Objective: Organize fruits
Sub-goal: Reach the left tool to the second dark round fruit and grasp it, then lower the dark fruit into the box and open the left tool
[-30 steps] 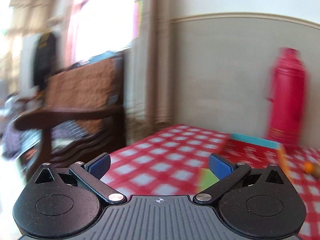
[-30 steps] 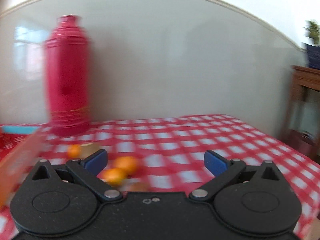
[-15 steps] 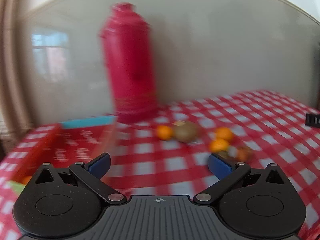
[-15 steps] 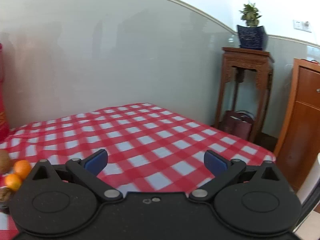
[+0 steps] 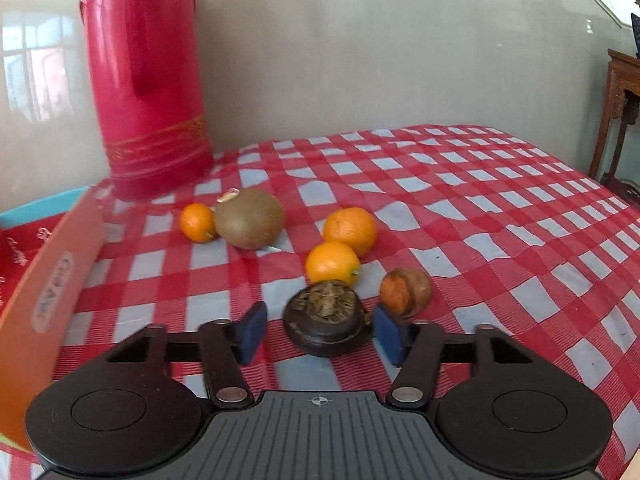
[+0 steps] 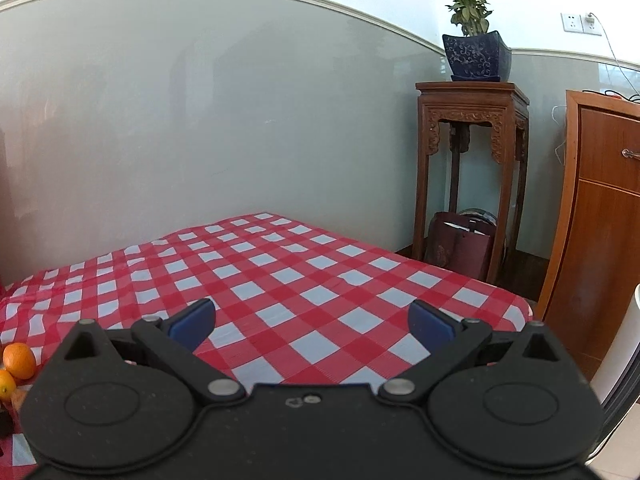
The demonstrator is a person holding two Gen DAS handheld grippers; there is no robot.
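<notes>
Several fruits lie on the red-checked tablecloth (image 5: 480, 220) in the left wrist view: a small orange (image 5: 196, 222), a brown kiwi (image 5: 249, 218), two oranges (image 5: 350, 230) (image 5: 332, 262), and a brown fruit with orange flesh showing (image 5: 406, 292). A dark round fruit (image 5: 326, 322) sits between the jaws of my left gripper (image 5: 320, 334), which are closing. The right pad is at the fruit's edge and a small gap remains at the left pad. My right gripper (image 6: 312, 320) stands open over bare cloth, with oranges (image 6: 18, 360) at that view's left edge.
A tall red thermos (image 5: 146, 80) stands by the wall behind the fruits. An orange-walled box (image 5: 52, 280) with a red inside lies at the left. Beyond the table's right edge are a carved wooden stand (image 6: 472, 160) with a potted plant (image 6: 476, 52) and a wooden cabinet (image 6: 600, 240).
The left view swung from the window and chair to the fruits, and its jaws narrowed around the dark fruit. The right view turned right, away from the thermos and fruits.
</notes>
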